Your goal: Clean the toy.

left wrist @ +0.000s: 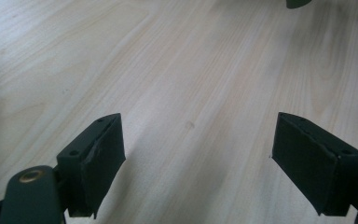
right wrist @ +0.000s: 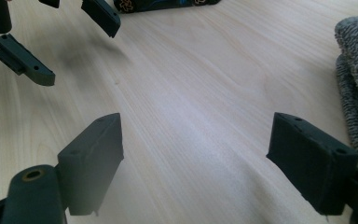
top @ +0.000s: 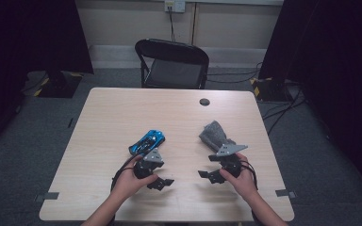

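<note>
High view: I am holding both grippers low over the near half of the wooden table (top: 108,113), jaws facing each other across bare wood. My left gripper (top: 166,181) and right gripper (top: 203,175) are both standing wide apart, gripping nothing, apparently poised before a pickup. One blue toy car (top: 147,141) is lying just beyond the left gripper; one grey knitted cloth (top: 213,133) is sitting bunched just beyond the right. One black folding chair (top: 172,63) is waiting behind.

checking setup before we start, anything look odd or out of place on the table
Nothing stands out. The blue toy car sits upright on its wheels, the grey cloth lies bunched beside it, and both grippers' jaws are open over bare table.
</note>
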